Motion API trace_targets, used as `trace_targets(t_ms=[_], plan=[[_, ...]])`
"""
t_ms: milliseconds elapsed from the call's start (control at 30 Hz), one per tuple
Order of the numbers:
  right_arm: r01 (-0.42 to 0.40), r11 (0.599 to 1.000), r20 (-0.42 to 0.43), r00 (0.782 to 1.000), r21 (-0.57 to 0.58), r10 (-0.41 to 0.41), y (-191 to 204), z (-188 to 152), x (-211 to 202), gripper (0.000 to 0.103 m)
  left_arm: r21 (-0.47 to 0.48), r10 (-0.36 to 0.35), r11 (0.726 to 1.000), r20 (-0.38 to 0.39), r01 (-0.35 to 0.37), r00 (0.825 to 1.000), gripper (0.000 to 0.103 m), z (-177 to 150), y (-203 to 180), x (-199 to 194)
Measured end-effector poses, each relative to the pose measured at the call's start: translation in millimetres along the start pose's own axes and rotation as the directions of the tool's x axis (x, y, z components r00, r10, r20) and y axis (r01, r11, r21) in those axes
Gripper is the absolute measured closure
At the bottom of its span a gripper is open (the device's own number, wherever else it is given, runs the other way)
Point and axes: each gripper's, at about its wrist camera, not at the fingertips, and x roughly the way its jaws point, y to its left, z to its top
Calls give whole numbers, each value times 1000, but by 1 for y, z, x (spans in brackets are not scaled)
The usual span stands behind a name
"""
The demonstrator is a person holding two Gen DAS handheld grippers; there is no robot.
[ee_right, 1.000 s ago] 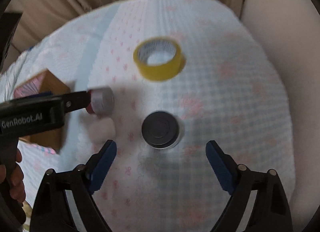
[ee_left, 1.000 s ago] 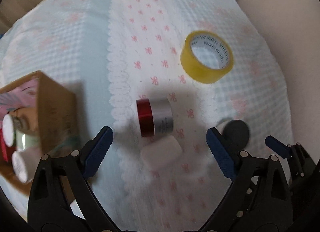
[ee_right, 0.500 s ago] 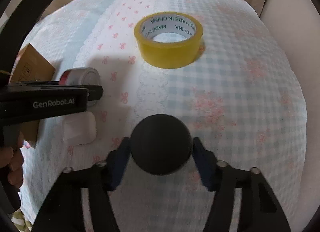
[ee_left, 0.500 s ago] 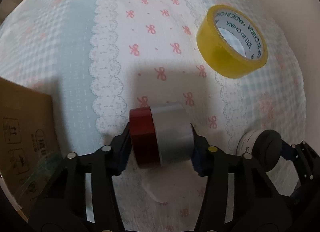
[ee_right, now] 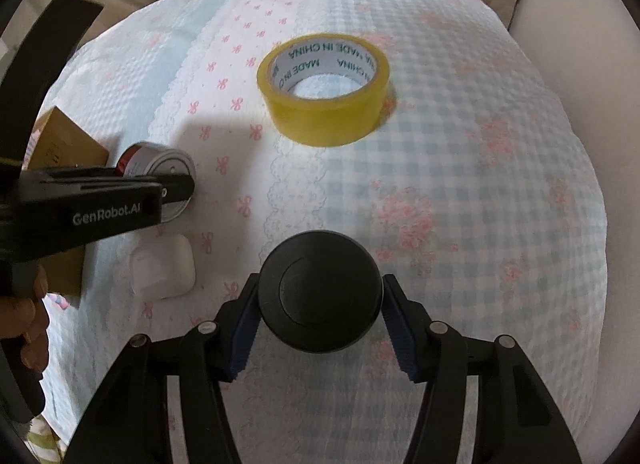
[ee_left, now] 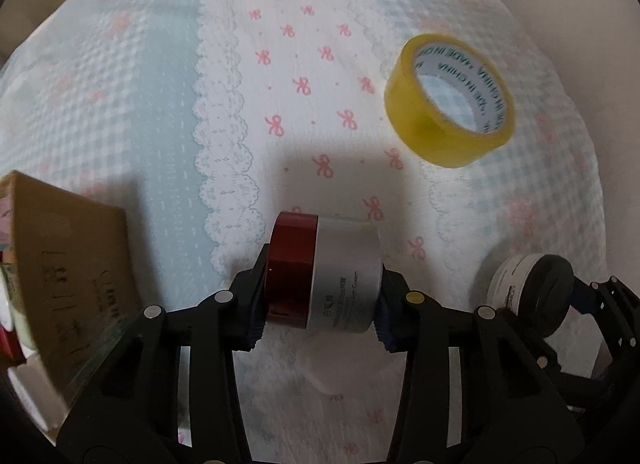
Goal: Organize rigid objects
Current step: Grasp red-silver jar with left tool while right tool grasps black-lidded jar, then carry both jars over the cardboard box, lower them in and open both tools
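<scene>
At the far left a cardboard box (ee_left: 76, 276) stands on the patterned cloth (ee_left: 168, 76), and just right of it the left gripper (ee_left: 320, 300) has closed its 2 jaws onto a cream jar (ee_left: 324, 272) with a red lid and silver body, lying on its side. A small white case (ee_right: 164, 268) rests on the cloth nearby. Further right the right gripper (ee_right: 320, 316) pinches a black-lidded jar (ee_right: 320, 292) by its lid, with a yellow tape roll (ee_right: 324, 88) lying flat beyond it.

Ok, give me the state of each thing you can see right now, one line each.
left gripper: shut on the red-lidded jar, on its side.
right gripper: shut on the black-lidded jar.
tape roll: flat on the cloth, untouched.
white case: closed, on the cloth.
cardboard box: open, holding items.
</scene>
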Motion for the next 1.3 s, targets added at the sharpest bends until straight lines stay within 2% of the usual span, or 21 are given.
trace_targets(t_ms=[233,433,567,767,867,1000,1133,1300], plan=[[4,999,74,997,49,-8,-1,2,-56,50,-6,-17,1000,102,17,995,64,-9,-7,-79],[-7,997,137,991,81,-4,5,9,-137,50,-61,-40,997,212,54,976,64,-20,8,-184],[-27,999,181,983,37,20,26,23,-187,50,-116,-32,991,281,67,959,64,-34,35,-248],[-49,998,249,967,-48,60,78,37,-239,50,-183,48,983,356,19,933,64,-60,101,-314],[-79,994,269,958,-73,96,111,43,-251,50,-204,79,979,365,-3,928,64,-73,139,-330],[-120,990,279,950,-74,136,158,49,-263,50,-202,78,979,356,-5,931,64,-89,190,-341],[-141,989,279,949,-44,148,206,54,-266,50,-175,60,985,332,-1,942,64,-100,236,-339],[-176,984,233,958,16,168,268,57,-242,50,-133,30,991,285,9,958,64,-109,291,-320]])
